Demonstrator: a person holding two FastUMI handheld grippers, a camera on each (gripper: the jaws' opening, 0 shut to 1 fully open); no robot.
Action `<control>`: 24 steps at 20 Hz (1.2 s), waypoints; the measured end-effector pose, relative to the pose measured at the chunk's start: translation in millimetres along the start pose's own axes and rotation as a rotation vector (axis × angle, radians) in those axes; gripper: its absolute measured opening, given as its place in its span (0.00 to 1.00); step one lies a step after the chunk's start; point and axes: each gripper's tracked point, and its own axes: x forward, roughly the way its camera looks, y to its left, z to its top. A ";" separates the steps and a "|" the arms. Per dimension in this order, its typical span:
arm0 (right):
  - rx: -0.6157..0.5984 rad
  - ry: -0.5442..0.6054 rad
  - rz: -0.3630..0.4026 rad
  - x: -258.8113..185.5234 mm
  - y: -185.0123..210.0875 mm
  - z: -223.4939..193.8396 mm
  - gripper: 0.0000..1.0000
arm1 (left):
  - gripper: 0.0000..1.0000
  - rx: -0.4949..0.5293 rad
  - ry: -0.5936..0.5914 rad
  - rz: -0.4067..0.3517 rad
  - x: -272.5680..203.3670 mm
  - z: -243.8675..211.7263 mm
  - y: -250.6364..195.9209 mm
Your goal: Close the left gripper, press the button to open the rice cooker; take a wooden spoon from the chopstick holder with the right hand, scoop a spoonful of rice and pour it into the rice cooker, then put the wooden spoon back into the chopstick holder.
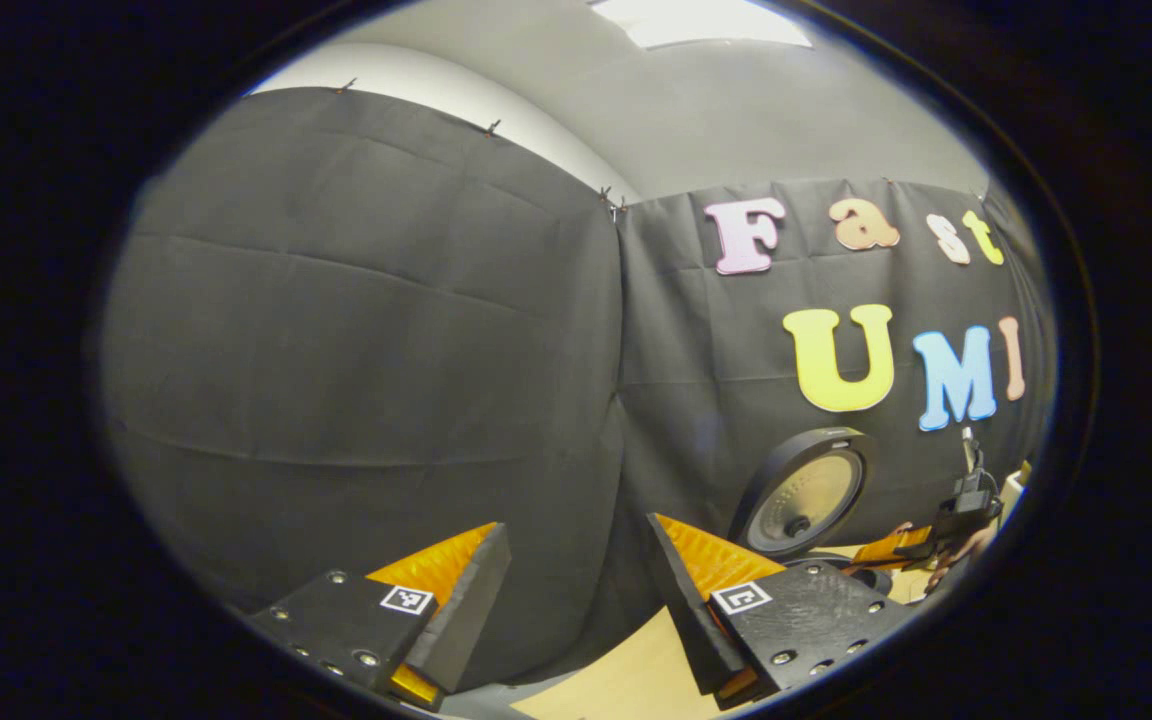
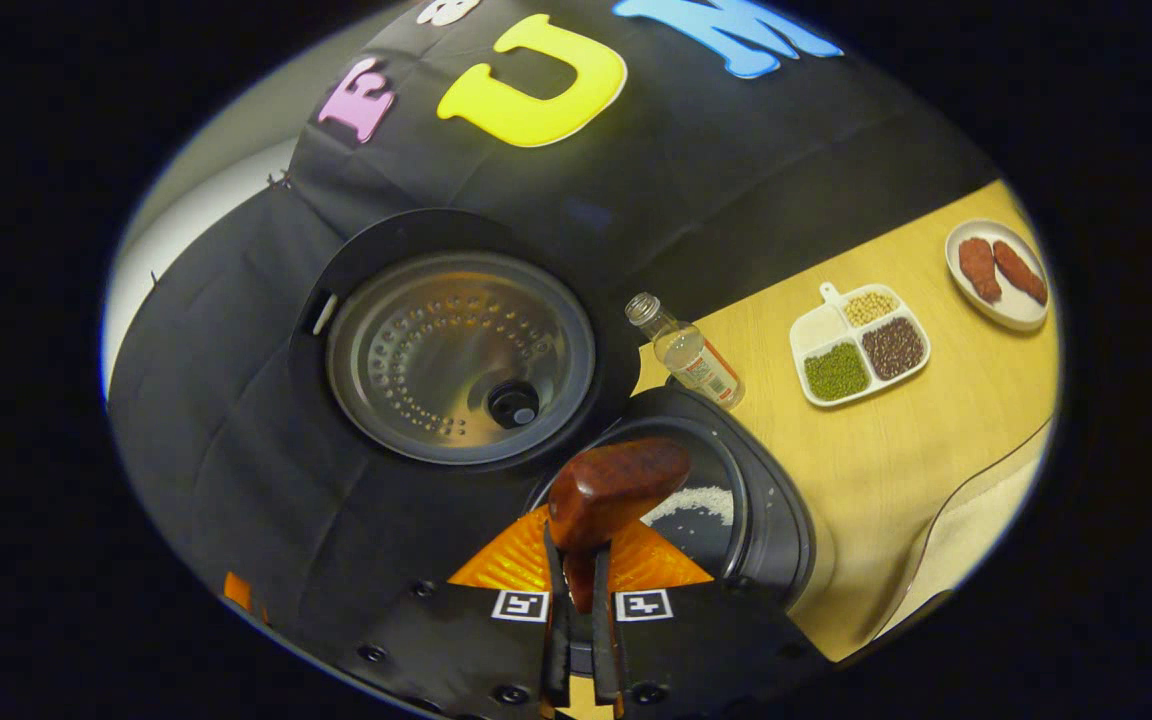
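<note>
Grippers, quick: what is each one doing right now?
Left gripper: open, holding nothing.
Right gripper: shut on the wooden spoon, over the open rice cooker.

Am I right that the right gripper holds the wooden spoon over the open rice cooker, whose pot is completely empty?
Not quite: the pot is not empty. In the right gripper view, white rice lies inside the open rice cooker, just beyond the wooden spoon that the right gripper holds over it. The rest is right.
</note>
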 end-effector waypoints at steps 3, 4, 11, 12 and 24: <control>-0.135 -0.002 -0.022 2.7 2.6 -1.6 0.10 | 0.85 -0.008 0.007 0.006 0.7 -3.7 1.5; -0.179 -0.007 -0.029 3.3 4.0 -0.4 0.10 | 0.83 -0.013 0.009 0.007 0.0 -4.6 2.2; -0.481 -0.041 -0.098 3.8 9.8 6.9 0.10 | 0.85 -0.029 -0.003 0.025 0.1 -5.2 9.9; -0.516 -0.045 -0.102 4.0 11.0 8.3 0.10 | 0.83 -0.030 -0.003 0.028 1.8 -4.9 9.4; -1.046 -0.136 -0.164 0.2 28.8 17.0 0.07 | 0.83 -0.035 -0.009 0.029 4.3 -8.1 8.1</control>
